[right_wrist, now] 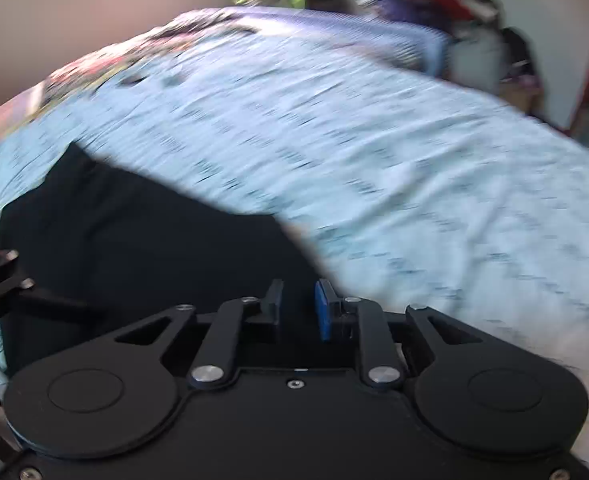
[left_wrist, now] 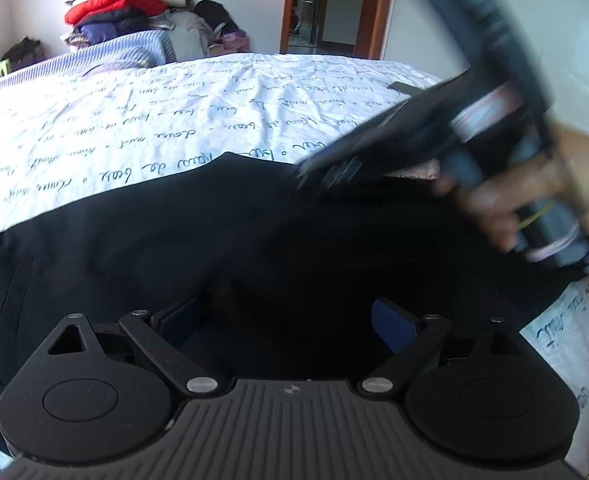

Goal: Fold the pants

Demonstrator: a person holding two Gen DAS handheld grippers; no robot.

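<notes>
Black pants (left_wrist: 222, 232) lie spread on a white bed sheet (left_wrist: 174, 120) printed with handwriting. My left gripper (left_wrist: 290, 322) hovers low over the pants with its blue-padded jaws wide apart and nothing between them. My right gripper (right_wrist: 298, 308) has its jaws close together with a narrow gap, at the right edge of the pants (right_wrist: 142, 248); black cloth lies in the gap, and I cannot tell whether they pinch it. The right gripper also shows blurred in the left wrist view (left_wrist: 334, 168), held by a hand at the pants' far right edge.
A pile of clothes with a red jacket (left_wrist: 114, 4) stands beyond the bed's far side. A blue striped blanket (left_wrist: 126, 52) lies at the far edge. An open doorway (left_wrist: 330, 4) is behind the bed. Bare sheet (right_wrist: 414, 184) stretches right of the pants.
</notes>
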